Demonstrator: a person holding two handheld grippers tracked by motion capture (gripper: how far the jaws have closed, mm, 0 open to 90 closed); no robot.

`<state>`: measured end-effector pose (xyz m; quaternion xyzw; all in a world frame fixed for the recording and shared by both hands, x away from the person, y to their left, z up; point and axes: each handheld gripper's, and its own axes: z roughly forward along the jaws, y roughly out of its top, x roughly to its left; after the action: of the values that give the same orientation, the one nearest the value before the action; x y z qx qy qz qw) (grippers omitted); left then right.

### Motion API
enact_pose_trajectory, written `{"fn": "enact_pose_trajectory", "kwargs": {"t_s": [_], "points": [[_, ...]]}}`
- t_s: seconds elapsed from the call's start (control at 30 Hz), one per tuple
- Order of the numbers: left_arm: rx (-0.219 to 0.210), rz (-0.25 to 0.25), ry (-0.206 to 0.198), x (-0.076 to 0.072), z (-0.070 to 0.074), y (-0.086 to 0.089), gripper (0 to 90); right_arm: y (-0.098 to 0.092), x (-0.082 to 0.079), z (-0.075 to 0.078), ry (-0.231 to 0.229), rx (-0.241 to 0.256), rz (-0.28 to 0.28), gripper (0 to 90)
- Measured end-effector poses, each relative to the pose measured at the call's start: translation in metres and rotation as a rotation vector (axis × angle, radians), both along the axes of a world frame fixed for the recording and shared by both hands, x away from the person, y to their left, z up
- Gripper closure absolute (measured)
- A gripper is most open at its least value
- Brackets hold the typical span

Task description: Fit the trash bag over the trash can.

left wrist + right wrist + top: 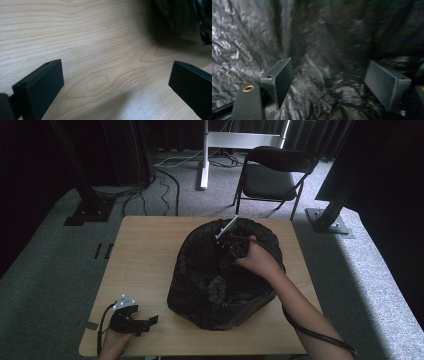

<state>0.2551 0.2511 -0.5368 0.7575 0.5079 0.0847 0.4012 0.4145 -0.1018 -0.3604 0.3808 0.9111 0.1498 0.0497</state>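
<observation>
- A large crumpled black plastic bag (225, 275) sits on the middle of the light wooden table (145, 255), toward its right side.
- The right gripper (231, 246) reaches down into the bag's open top; its 2 jaws are spread apart over the shiny wrinkled plastic, pinching nothing.
- The left gripper (142, 321) rests near the table's front left corner, jaws spread wide, apart from the bag.

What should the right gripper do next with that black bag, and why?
Probably shut the right gripper on the crinkled film of the black bag: its jaws stand open with bag folds between them, nothing gripped yet. The left gripper rests open on the table, apart from the bag.
</observation>
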Motion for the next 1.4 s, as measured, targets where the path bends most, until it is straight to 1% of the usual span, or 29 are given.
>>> {"fn": "enact_pose_trajectory", "kwargs": {"t_s": [0.13, 0.2, 0.3, 0.33, 0.37, 0.4, 0.43, 0.53, 0.6, 0.67, 0.7, 0.73, 0.77, 0.8, 0.83, 0.87, 0.9, 0.93, 0.97, 1.07, 1.1, 1.13, 1.17, 1.23, 1.27, 1.3, 1.33, 1.37, 1.4], "points": [[0.003, 0.004, -0.006, 0.000, 0.001, 0.000, 0.0, -0.009, -0.006, 0.024, -0.059, 0.090, -0.008, 20.3], [0.005, 0.002, -0.001, 0.000, 0.001, 0.000, 0.0, -0.015, -0.012, 0.040, -0.101, 0.121, -0.009, 20.1], [0.010, 0.005, 0.001, 0.000, 0.001, 0.001, 0.0, -0.025, -0.022, 0.066, -0.149, 0.204, 0.010, 19.9], [0.010, 0.005, 0.001, 0.000, 0.001, 0.001, 0.0, -0.025, -0.022, 0.066, -0.149, 0.204, 0.010, 19.9], [0.006, 0.008, 0.000, 0.000, 0.000, 0.001, 0.0, -0.027, -0.025, 0.072, -0.158, 0.224, 0.013, 19.9], [0.005, 0.006, 0.002, 0.001, 0.000, 0.001, 0.0, -0.031, -0.030, 0.082, -0.188, 0.266, 0.017, 19.9], [0.009, 0.008, 0.002, 0.001, 0.000, 0.001, 0.0, -0.031, -0.032, 0.085, -0.198, 0.287, 0.020, 19.9], [0.004, 0.013, 0.000, 0.000, 0.001, 0.001, 0.0, -0.033, -0.045, 0.095, -0.185, 0.357, 0.069, 19.9], [-0.001, 0.014, -0.001, -0.001, 0.002, 0.002, 0.0, -0.035, -0.060, 0.100, -0.186, 0.423, 0.122, 19.9], [-0.002, 0.017, 0.002, 0.000, 0.001, 0.004, 0.0, -0.038, -0.078, 0.104, -0.183, 0.517, 0.198, 20.0], [-0.003, 0.020, 0.003, 0.000, 0.001, 0.004, 0.0, -0.038, -0.087, 0.103, -0.162, 0.560, 0.238, 20.1], [-0.004, 0.023, 0.003, 0.000, 0.001, 0.005, 0.0, -0.037, -0.092, 0.102, -0.148, 0.573, 0.256, 20.1], [-0.004, 0.023, 0.003, 0.000, 0.001, 0.005, 0.0, -0.037, -0.092, 0.102, -0.148, 0.573, 0.256, 20.1], [-0.003, 0.022, 0.001, 0.000, 0.001, 0.004, 0.0, -0.035, -0.097, 0.099, -0.133, 0.575, 0.288, 20.0], [-0.001, 0.020, 0.003, 0.000, 0.001, 0.004, 0.0, -0.029, -0.099, 0.092, -0.117, 0.537, 0.306, 20.1], [-0.002, 0.019, 0.003, 0.000, 0.001, 0.003, 0.0, -0.019, -0.097, 0.081, -0.126, 0.434, 0.320, 20.2], [-0.002, 0.019, 0.003, 0.000, 0.001, 0.003, 0.0, -0.019, -0.097, 0.081, -0.126, 0.434, 0.320, 20.2], [-0.002, 0.019, 0.002, 0.000, 0.001, 0.003, 0.0, -0.011, -0.092, 0.071, -0.126, 0.341, 0.329, 20.9], [-0.002, 0.018, 0.002, 0.000, 0.001, 0.003, 0.0, -0.011, -0.092, 0.071, -0.126, 0.341, 0.329, 20.9], [-0.005, 0.018, 0.003, 0.000, 0.000, 0.003, 0.0, 0.005, -0.084, 0.054, -0.094, 0.207, 0.338, 21.0], [-0.001, 0.018, 0.003, 0.000, 0.000, 0.003, 0.0, 0.011, -0.082, 0.047, -0.068, 0.151, 0.345, 23.1], [-0.001, 0.018, 0.004, 0.000, 0.000, 0.003, 0.0, 0.019, -0.081, 0.036, -0.047, 0.074, 0.373, 24.2], [-0.003, 0.016, 0.003, 0.000, 0.000, 0.004, 0.0, 0.019, -0.081, 0.036, -0.047, 0.074, 0.373, 24.2], [0.000, 0.017, 0.001, 0.000, 0.000, 0.004, 0.0, 0.025, -0.080, 0.030, -0.052, 0.028, 0.391, 27.1], [-0.002, 0.014, 0.003, 0.000, 0.001, 0.004, 0.0, 0.026, -0.078, 0.030, -0.031, 0.033, 0.389, 25.6], [-0.001, 0.015, 0.003, 0.000, 0.001, 0.004, 0.0, 0.026, -0.076, 0.031, -0.034, 0.038, 0.378, 24.9], [0.000, 0.014, 0.002, 0.000, 0.001, 0.004, 0.0, 0.022, -0.073, 0.039, -0.066, 0.066, 0.365, 24.0], [-0.002, 0.015, 0.002, 0.000, 0.001, 0.004, 0.0, 0.020, -0.073, 0.042, -0.075, 0.087, 0.353, 22.2], [-0.003, 0.019, 0.002, -0.001, 0.001, 0.004, 0.0, 0.015, -0.072, 0.048, -0.096, 0.126, 0.333, 21.1]]}}
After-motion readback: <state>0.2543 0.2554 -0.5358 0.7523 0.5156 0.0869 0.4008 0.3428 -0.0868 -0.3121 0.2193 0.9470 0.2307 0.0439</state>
